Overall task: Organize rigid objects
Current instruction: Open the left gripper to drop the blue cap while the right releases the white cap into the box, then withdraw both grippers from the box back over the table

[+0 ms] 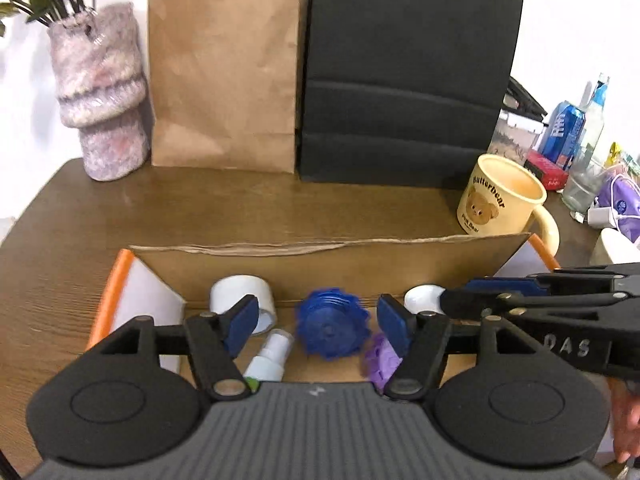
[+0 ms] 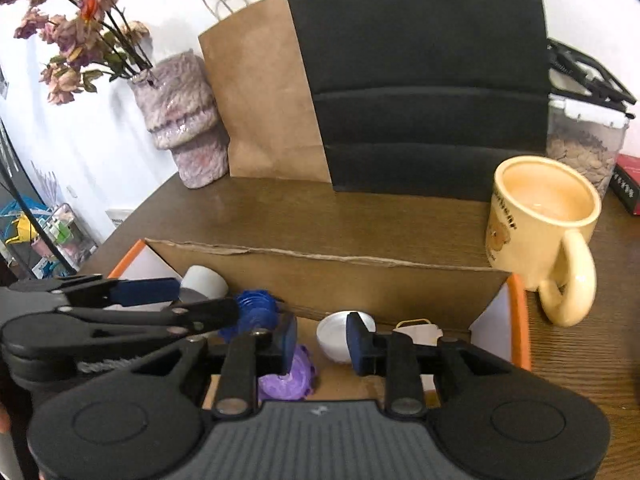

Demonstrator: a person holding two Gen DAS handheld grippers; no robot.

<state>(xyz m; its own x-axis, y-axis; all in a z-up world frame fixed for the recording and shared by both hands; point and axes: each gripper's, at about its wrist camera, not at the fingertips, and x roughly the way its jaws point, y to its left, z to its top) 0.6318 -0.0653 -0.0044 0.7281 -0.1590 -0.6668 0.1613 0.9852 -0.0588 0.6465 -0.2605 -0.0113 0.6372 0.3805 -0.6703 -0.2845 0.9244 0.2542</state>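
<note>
An open cardboard box [image 1: 280,268] holds a blue ridged lid [image 1: 330,326], a white tape roll [image 1: 242,296], a white spray bottle [image 1: 268,356], a purple piece [image 1: 382,360] and a white cap [image 1: 424,298]. My left gripper [image 1: 318,324] is open over the box, with the blue lid lying between its pads and a gap on each side. My right gripper [image 2: 322,342] is open a little, above the white cap [image 2: 334,340] and beside the purple piece [image 2: 288,380]. It reaches in from the right in the left wrist view [image 1: 456,296].
A cream bear mug [image 2: 540,216] stands just past the box's right corner. Behind the box are a brown paper bag [image 1: 224,80], a black bag [image 1: 408,80] and a fuzzy vase [image 1: 104,96]. Cans and bottles [image 1: 568,128] crowd the far right.
</note>
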